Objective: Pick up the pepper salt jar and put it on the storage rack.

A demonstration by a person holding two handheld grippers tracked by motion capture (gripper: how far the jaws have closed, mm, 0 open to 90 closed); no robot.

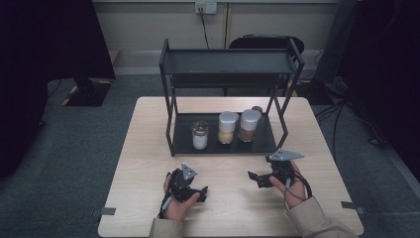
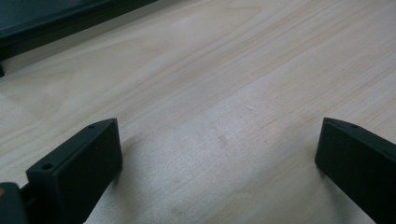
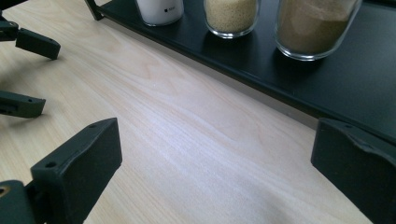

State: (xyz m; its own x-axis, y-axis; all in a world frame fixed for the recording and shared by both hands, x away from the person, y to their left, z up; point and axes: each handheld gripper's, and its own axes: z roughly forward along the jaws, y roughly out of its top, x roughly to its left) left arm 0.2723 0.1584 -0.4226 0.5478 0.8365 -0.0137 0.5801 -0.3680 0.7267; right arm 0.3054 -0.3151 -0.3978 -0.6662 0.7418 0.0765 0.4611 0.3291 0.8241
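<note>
left gripper [image 1: 198, 192]: jaws wide, empty, lower centre on pale wooden table [image 1: 148, 148] | right gripper [image 1: 253, 179]: jaws wide, empty, right of centre | three glass jars [image 1: 227, 128]: mid-frame, bottom tray of black metal rack [image 1: 184, 144]

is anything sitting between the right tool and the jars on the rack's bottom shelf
Nothing visible. Bare table lies between the open right tool and the brown-filled jar, the nearest; only the low front lip of the black shelf crosses that path.
</note>
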